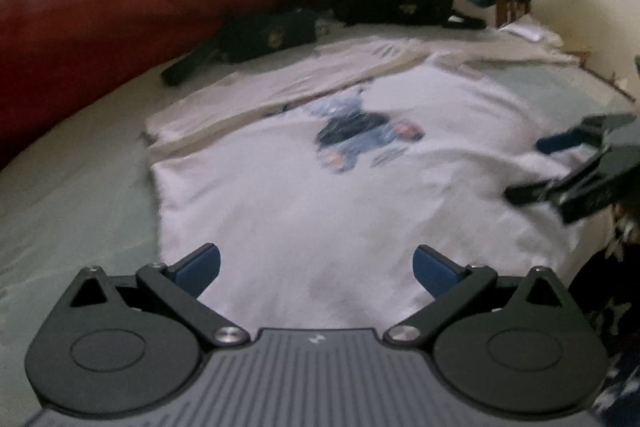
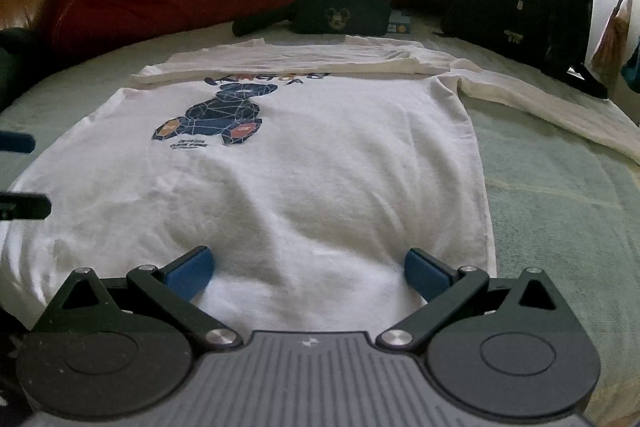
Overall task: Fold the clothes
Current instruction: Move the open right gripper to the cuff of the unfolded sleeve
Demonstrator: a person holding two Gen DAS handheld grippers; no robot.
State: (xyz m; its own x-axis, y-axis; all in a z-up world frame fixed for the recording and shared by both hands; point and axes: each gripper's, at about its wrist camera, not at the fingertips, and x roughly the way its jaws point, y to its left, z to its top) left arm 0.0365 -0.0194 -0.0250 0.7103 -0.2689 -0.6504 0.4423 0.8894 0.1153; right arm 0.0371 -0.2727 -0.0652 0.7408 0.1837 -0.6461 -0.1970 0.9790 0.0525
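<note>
- You can see big dark letters on the white shirt, just above the bear picture. A fold hides their tops, so you can't read them.
- Small words sit under the bear, too tiny to read.
- The black pouch shows a mouse-head sign.

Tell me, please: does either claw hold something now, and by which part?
Nothing is held. The left claw and the right claw are both open above the hem end of the white shirt, with no cloth between their fingers.
</note>
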